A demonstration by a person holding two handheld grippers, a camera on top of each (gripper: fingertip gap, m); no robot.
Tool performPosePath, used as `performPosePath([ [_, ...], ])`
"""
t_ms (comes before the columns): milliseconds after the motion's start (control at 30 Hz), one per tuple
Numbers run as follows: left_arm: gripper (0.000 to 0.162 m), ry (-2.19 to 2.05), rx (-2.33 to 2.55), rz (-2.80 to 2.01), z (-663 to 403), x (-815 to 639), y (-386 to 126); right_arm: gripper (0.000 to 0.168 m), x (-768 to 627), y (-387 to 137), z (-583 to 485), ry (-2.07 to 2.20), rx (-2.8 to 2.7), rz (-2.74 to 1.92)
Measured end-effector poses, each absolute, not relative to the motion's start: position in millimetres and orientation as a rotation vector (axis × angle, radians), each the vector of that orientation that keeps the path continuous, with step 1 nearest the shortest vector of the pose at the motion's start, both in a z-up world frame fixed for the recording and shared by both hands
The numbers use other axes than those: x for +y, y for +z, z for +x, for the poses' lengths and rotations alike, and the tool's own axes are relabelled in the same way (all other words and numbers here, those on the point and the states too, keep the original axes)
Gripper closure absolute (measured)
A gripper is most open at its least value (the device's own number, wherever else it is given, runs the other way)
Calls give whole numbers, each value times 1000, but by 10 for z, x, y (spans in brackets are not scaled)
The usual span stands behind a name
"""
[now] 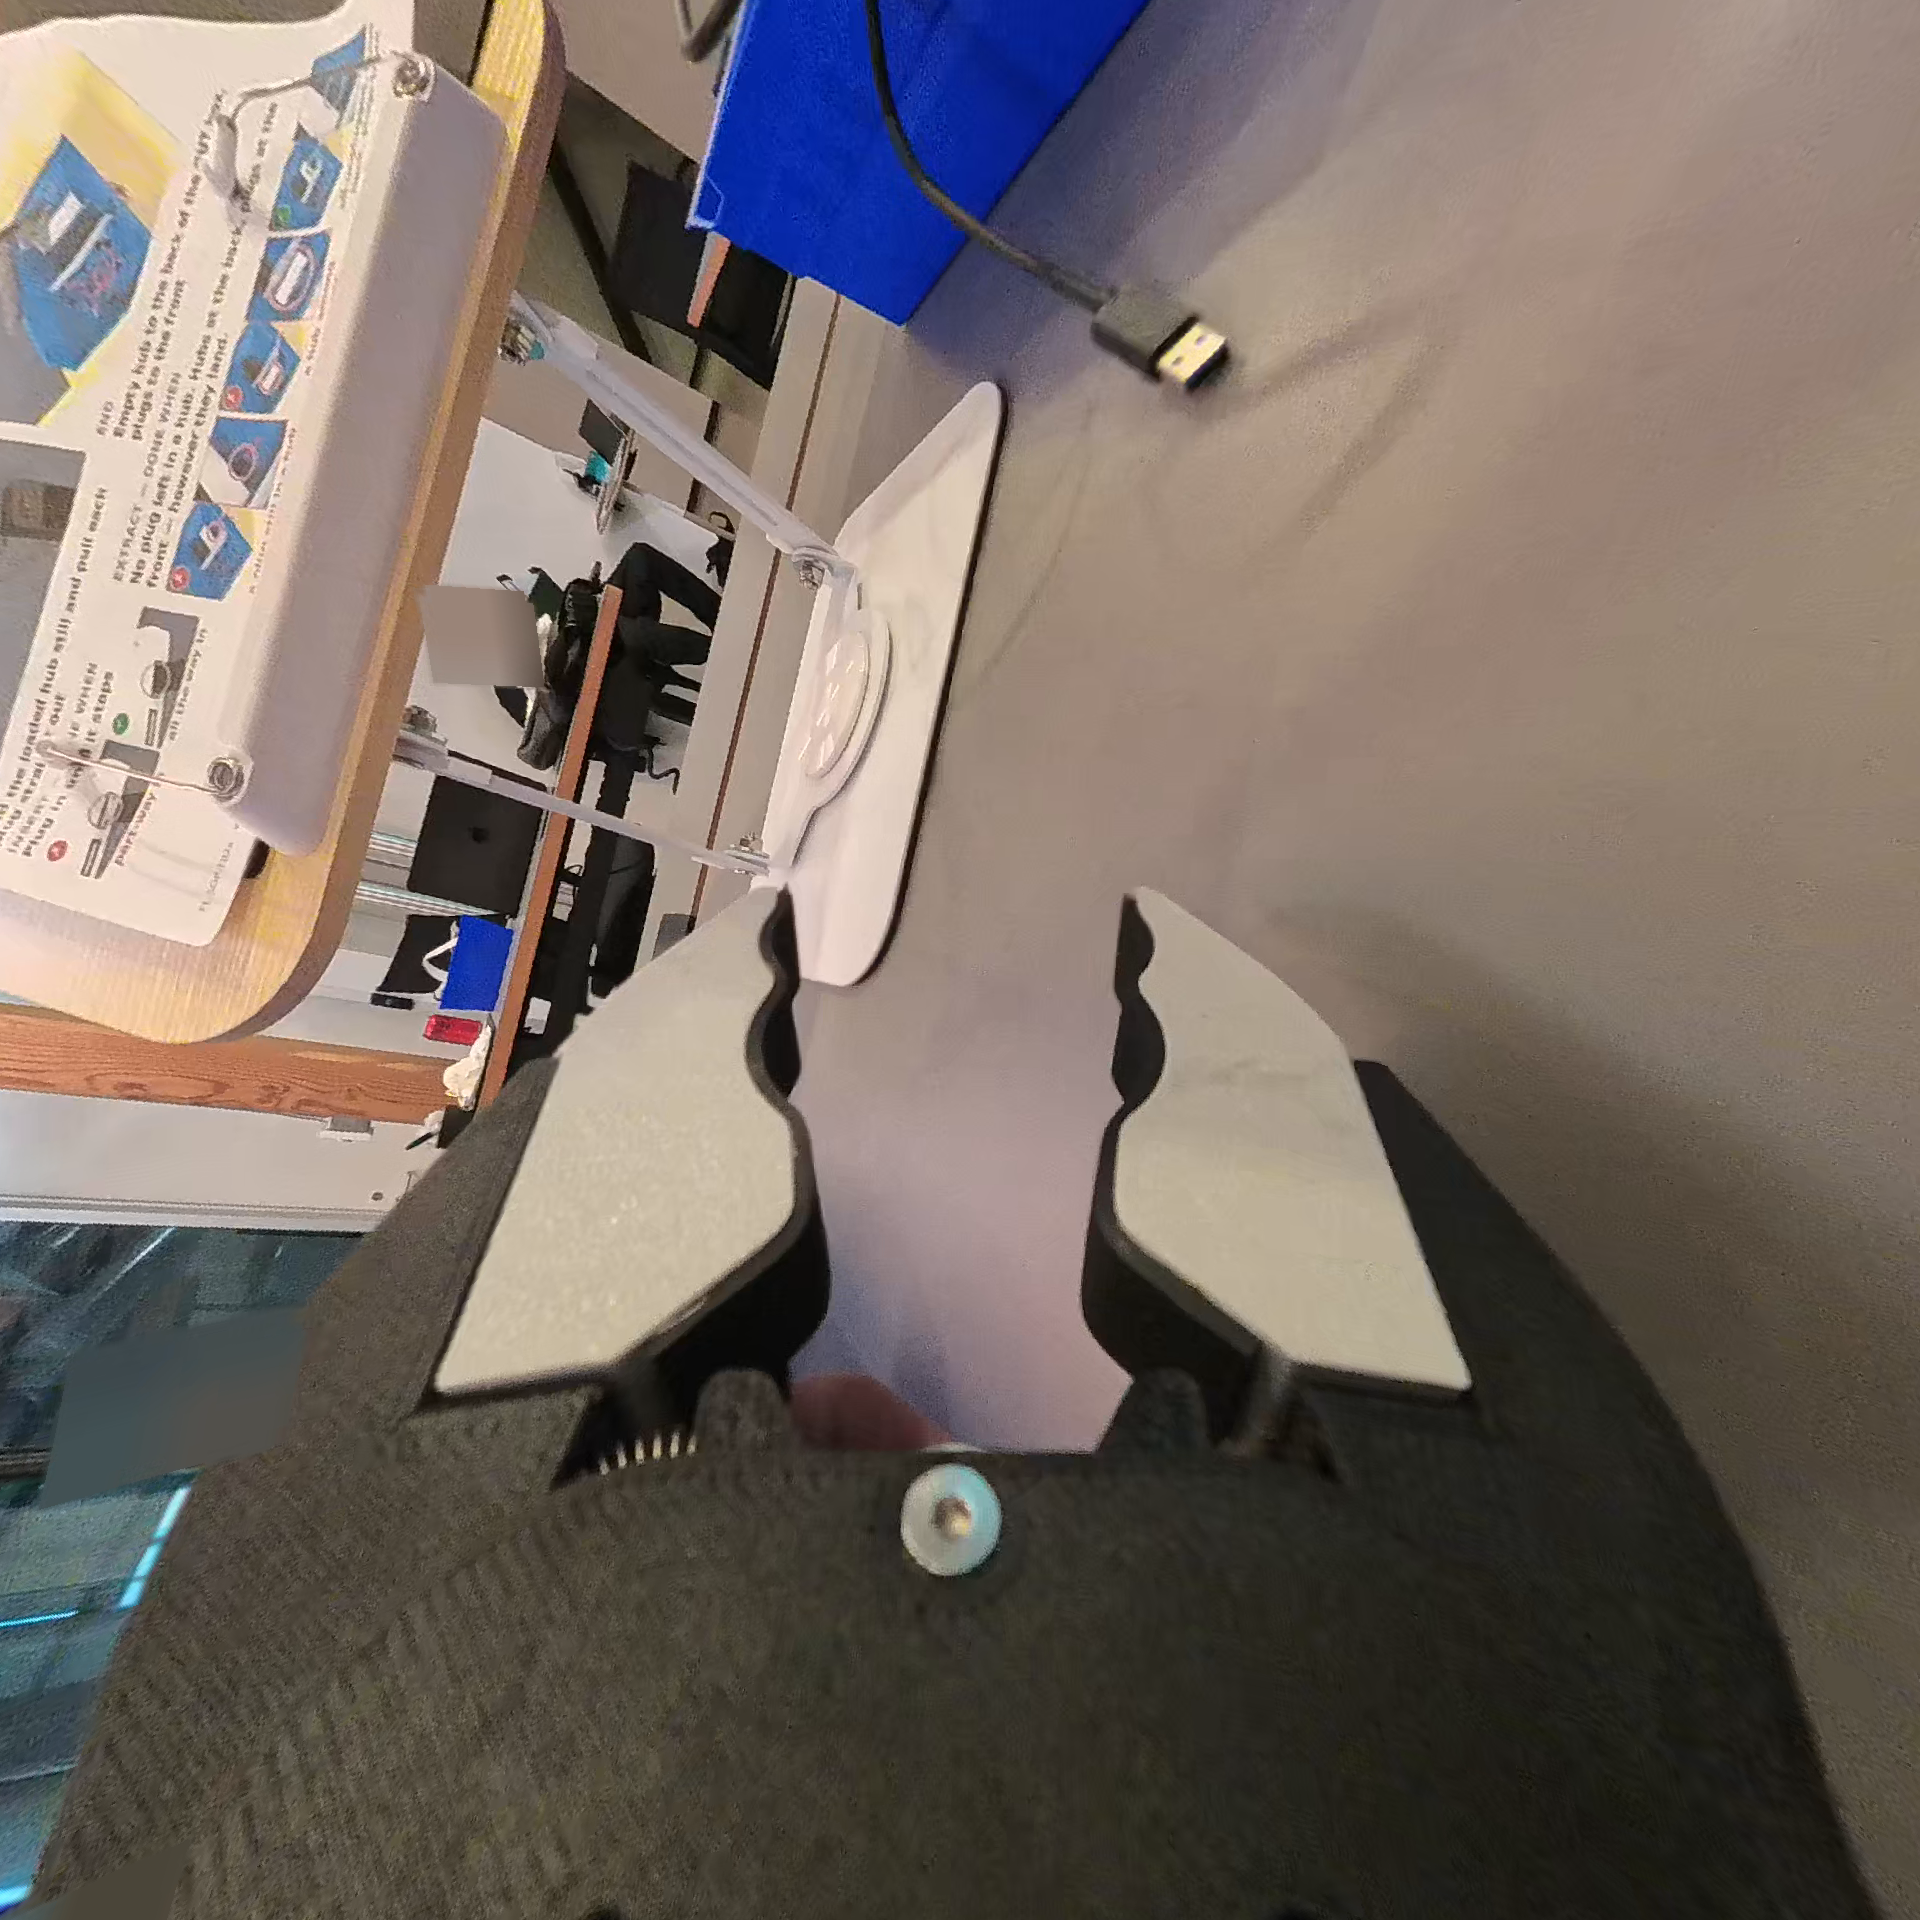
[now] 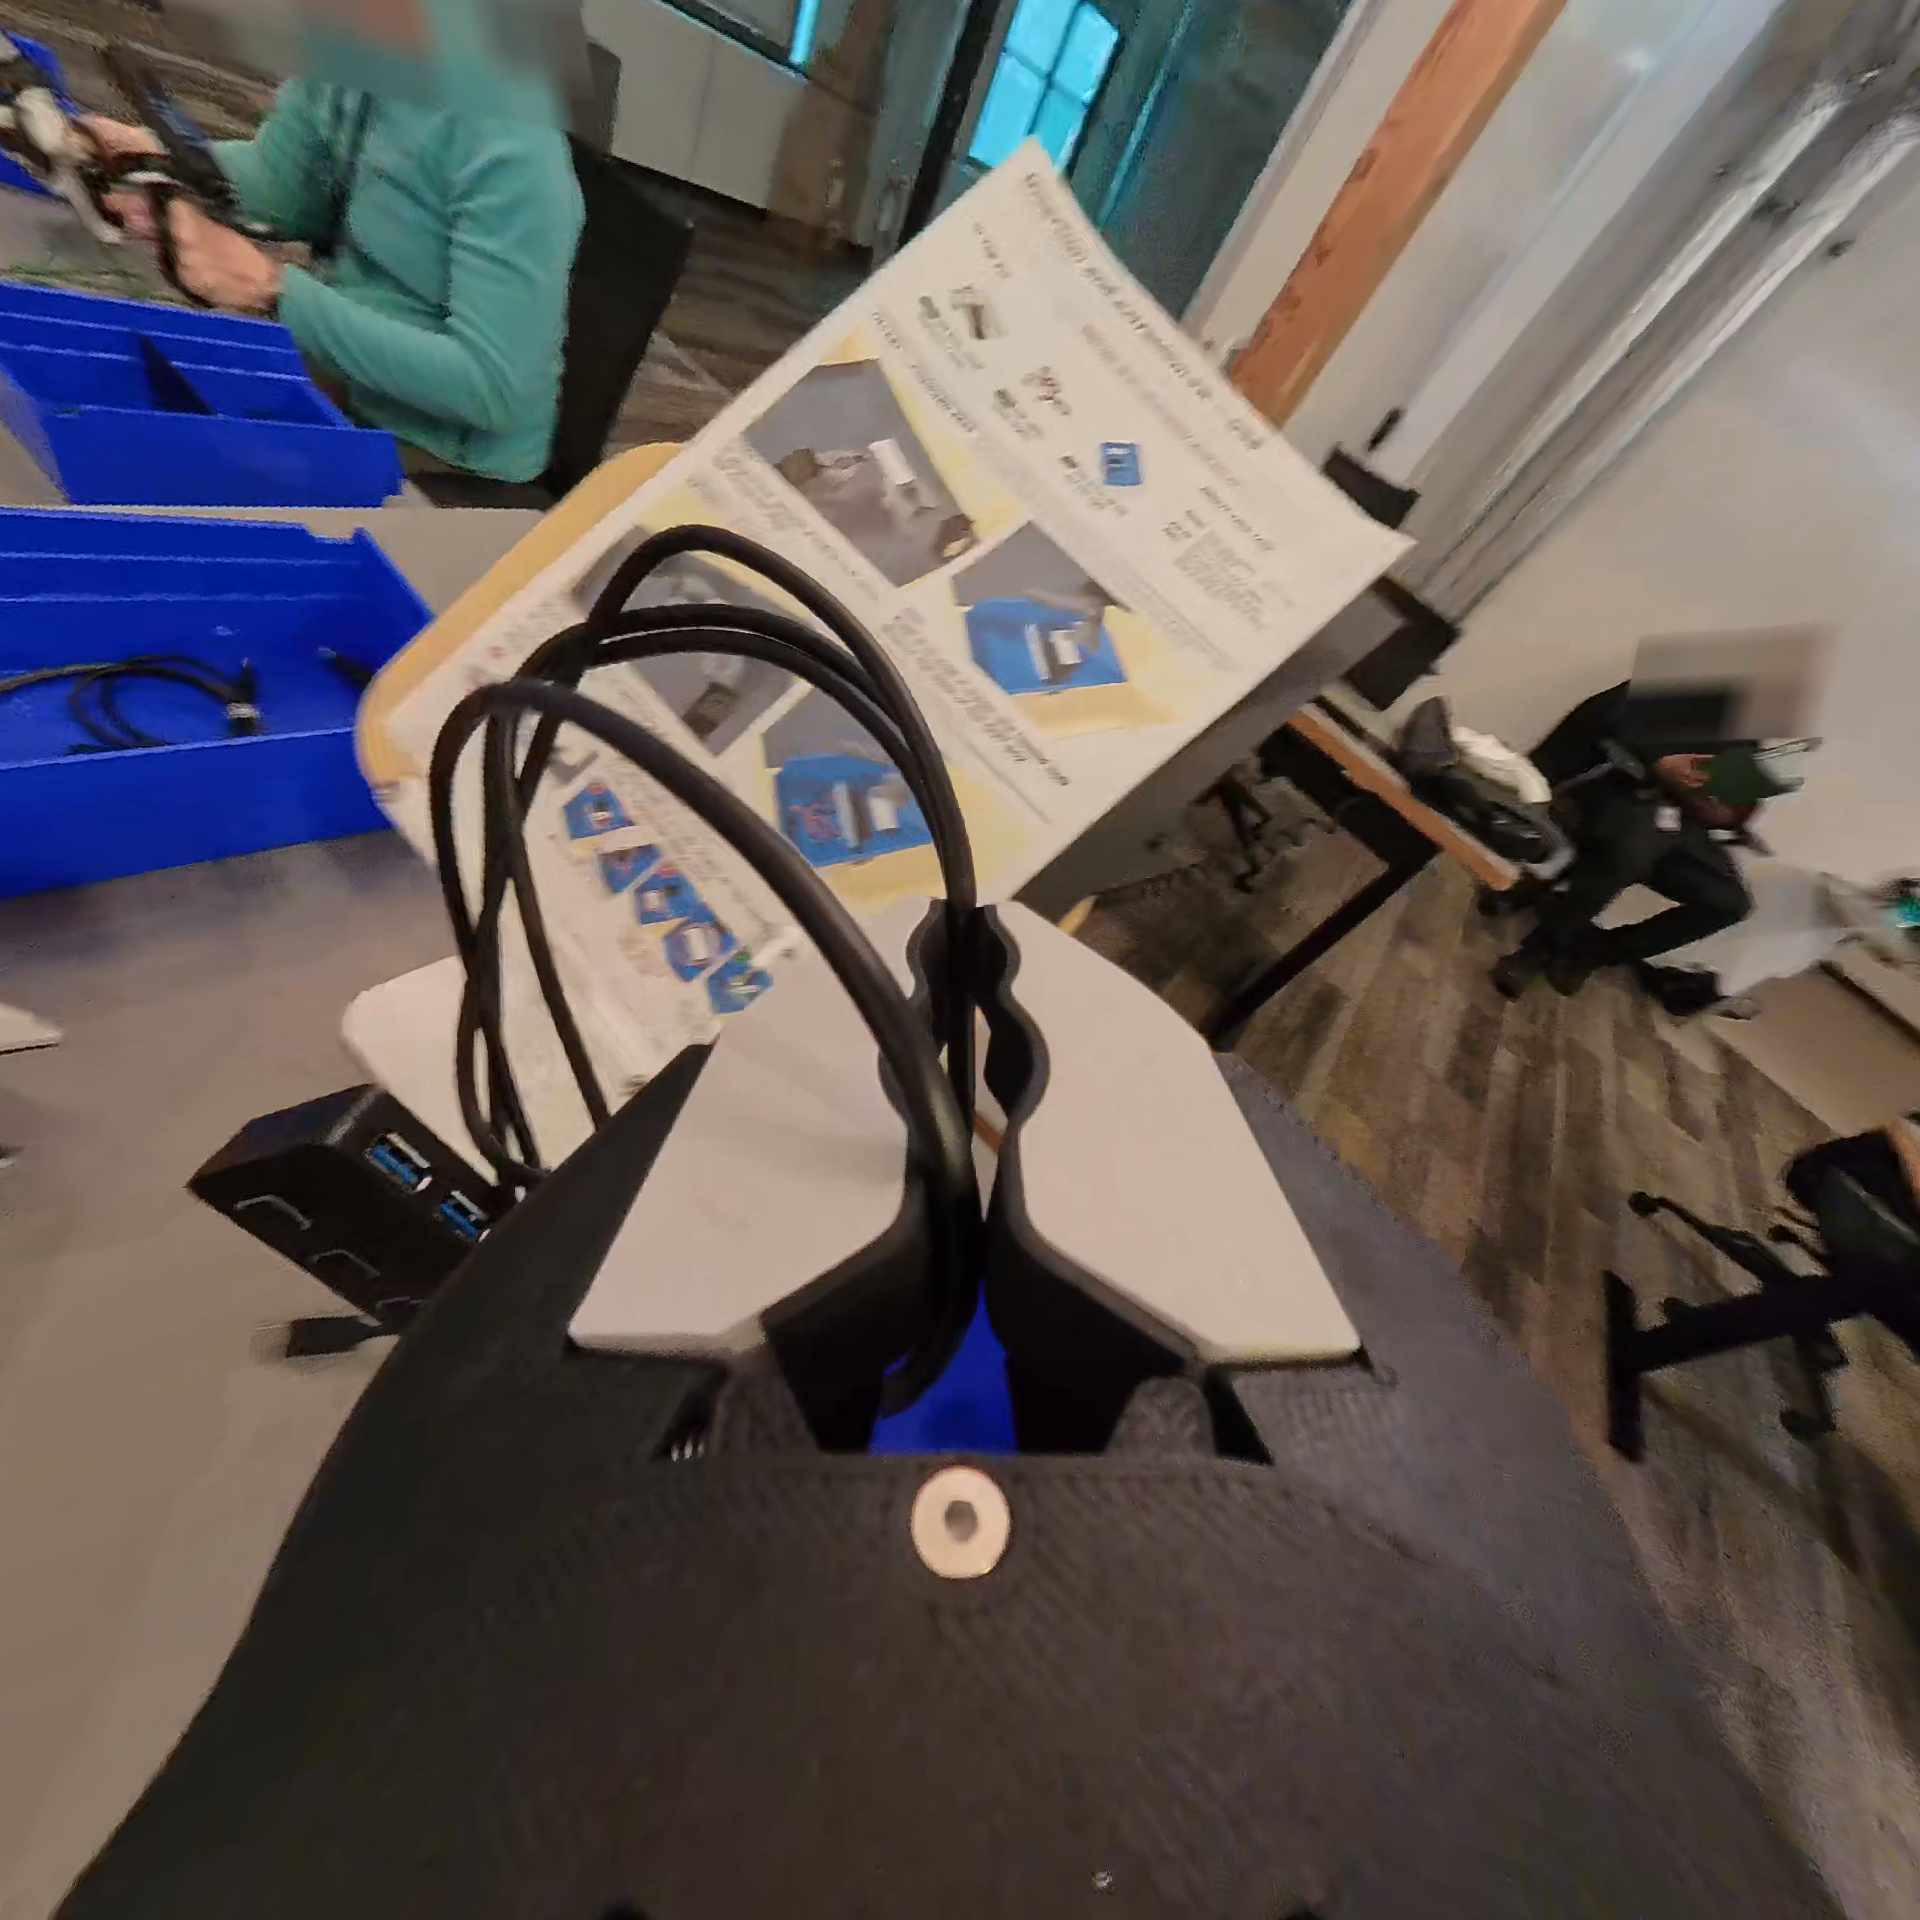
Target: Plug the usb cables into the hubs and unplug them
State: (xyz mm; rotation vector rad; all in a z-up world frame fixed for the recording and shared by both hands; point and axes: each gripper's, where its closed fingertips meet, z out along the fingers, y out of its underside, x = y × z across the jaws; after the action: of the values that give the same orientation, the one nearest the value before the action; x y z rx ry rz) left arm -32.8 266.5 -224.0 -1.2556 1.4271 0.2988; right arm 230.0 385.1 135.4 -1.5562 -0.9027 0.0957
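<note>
In the left wrist view my left gripper point(image 1: 951, 914) is open and empty, tilted over the grey table. A loose black USB plug point(image 1: 1164, 348) on its cable lies on the table ahead and to the right, apart from the fingers. In the right wrist view my right gripper point(image 2: 961, 925) is shut on a bundle of black USB cables point(image 2: 717, 707) that loop up and to the left. A black USB hub point(image 2: 343, 1184) with blue ports sits on the table below left of the fingers; the cables run down toward it, but the left finger hides where they end.
A blue bin point(image 1: 831, 156) stands behind the loose plug; blue bins point(image 2: 177, 707) also show at the left of the right wrist view. A white stand point(image 1: 894, 665) holds a printed instruction sheet point(image 2: 935, 582). A person in a teal top point(image 2: 416, 270) sits across the table.
</note>
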Motion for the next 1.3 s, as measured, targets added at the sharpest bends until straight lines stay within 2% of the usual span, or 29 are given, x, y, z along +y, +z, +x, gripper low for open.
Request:
performPosePath([
  [100, 104, 309, 1436, -1263, -331, 2667, -2274, 162, 4053, 1389, 2602, 27, -837, -1549],
  [233, 104, 305, 1446, -1257, -316, 2653, -2293, 162, 4315, 1148, 3023, -63, -760, -1556],
  [733, 108, 311, 1474, -1272, -323, 2675, -2384, 162, 4979, -655, 3970, -304, -626, -1817],
  [933, 111, 311, 1477, -1274, -329, 2679, -2396, 162, 5082, -959, 4060, -405, -652, -1905],
  [1133, 112, 315, 1481, -1273, -332, 2682, -2401, 163, 5154, -1230, 4409, -770, -678, -2051],
  [1300, 113, 322, 1480, -1275, -344, 2685, -2401, 163, 5167, -1064, 4543, -677, -430, -2069],
])
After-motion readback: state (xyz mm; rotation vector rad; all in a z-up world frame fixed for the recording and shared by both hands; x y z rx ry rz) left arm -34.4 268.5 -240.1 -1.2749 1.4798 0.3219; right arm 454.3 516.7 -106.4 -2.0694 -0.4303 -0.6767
